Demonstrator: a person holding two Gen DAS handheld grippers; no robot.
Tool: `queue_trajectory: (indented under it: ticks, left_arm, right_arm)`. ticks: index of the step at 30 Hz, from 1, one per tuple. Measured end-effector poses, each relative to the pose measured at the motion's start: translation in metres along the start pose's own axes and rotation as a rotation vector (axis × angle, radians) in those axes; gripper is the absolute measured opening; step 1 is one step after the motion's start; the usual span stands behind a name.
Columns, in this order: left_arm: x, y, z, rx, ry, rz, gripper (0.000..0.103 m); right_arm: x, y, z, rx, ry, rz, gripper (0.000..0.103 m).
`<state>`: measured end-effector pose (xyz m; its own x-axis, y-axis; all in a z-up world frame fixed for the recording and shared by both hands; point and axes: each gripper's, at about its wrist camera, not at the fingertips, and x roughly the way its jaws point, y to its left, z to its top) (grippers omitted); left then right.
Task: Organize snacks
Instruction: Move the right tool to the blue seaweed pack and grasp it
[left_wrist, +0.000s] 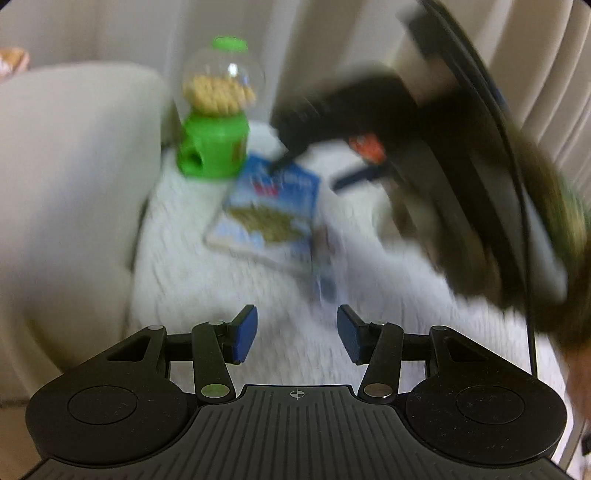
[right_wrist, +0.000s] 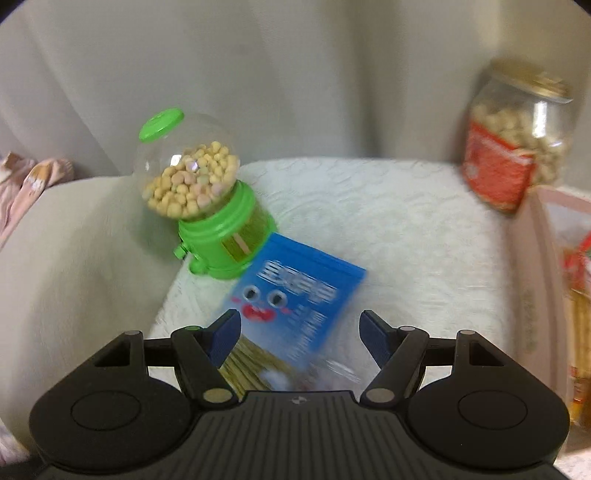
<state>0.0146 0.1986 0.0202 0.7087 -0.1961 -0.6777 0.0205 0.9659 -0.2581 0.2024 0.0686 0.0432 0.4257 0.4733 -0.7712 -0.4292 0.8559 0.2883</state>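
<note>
Left of the blue snack packet (right_wrist: 295, 310) and touching its top edge stands the green candy dispenser (right_wrist: 207, 206); the packet lies flat on the white cloth (right_wrist: 388, 221), looking light, soft and slippery, so pinch 1 edge; the left gripper (left_wrist: 297, 334) hangs open and empty near it; the right gripper (right_wrist: 299, 338) straddles it, fingers apart; far right stands a nut jar (right_wrist: 517, 147).

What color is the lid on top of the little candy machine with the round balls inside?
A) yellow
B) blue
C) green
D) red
C. The candy machine has a bright green lid on its clear globe, the same green as its base, and it stands on the white cloth next to the blue snack packet.
</note>
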Motion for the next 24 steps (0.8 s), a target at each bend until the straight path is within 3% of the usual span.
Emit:
queue_trajectory:
  ticks: [5, 7, 13, 18, 22, 24]
  left_arm:
    - [0.007, 0.007, -0.009, -0.016, 0.029, 0.008, 0.053]
    - [0.007, 0.012, -0.011, -0.029, 0.028, 0.01, 0.053]
    - [0.004, 0.017, -0.015, -0.05, 0.029, 0.002, 0.053]
    - [0.006, 0.016, -0.013, -0.055, 0.031, 0.001, 0.053]
    - [0.006, 0.017, -0.013, -0.056, 0.032, 0.0, 0.053]
    - [0.007, 0.018, -0.013, -0.059, 0.032, -0.002, 0.053]
  right_arm:
    - [0.033, 0.028, 0.014, 0.064, 0.101, -0.057, 0.072]
    - [0.041, 0.041, 0.012, 0.039, 0.093, -0.12, 0.078]
    - [0.051, 0.061, -0.003, -0.089, 0.055, -0.293, 0.084]
    - [0.051, 0.053, -0.006, -0.078, 0.053, -0.319, 0.086]
    - [0.059, 0.047, -0.006, -0.083, 0.102, -0.323, 0.095]
    - [0.055, 0.019, -0.007, 0.039, 0.105, -0.208, 0.097]
